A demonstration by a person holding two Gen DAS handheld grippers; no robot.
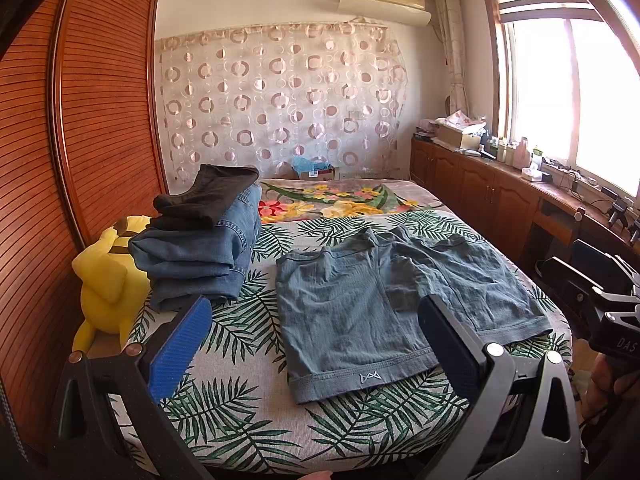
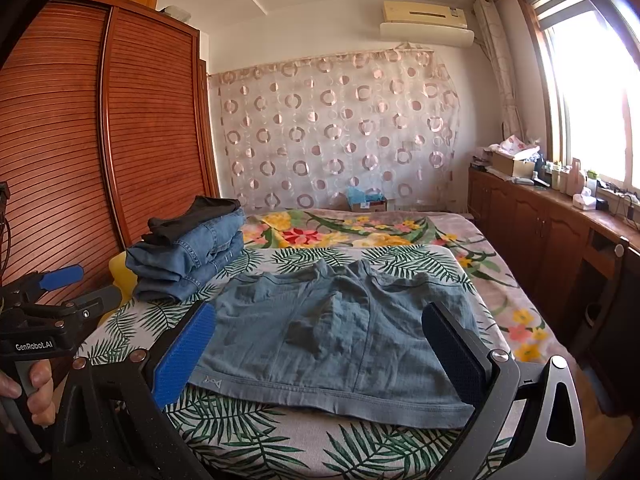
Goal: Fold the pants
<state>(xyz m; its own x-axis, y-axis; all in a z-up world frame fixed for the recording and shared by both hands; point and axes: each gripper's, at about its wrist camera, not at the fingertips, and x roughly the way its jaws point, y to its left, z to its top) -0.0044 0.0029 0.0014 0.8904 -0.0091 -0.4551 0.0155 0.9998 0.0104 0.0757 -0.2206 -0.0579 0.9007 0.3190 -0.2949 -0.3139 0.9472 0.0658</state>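
Observation:
A pair of grey-blue shorts [image 1: 372,308] lies spread flat on the leaf-print bed cover [image 1: 248,328], waistband toward me; it also shows in the right wrist view [image 2: 340,340]. My left gripper [image 1: 312,332] is open and empty, held above the near edge of the bed, its fingers either side of the shorts' left half. My right gripper [image 2: 316,344] is open and empty, held above the shorts' waistband. The left gripper also shows at the left of the right wrist view [image 2: 60,288].
A stack of folded jeans with dark trousers on top [image 1: 204,240] sits at the left of the bed. A yellow plush toy [image 1: 108,284] leans beside it against the wooden wardrobe [image 1: 80,120]. Low wooden cabinets [image 1: 500,188] with clutter run under the window at the right.

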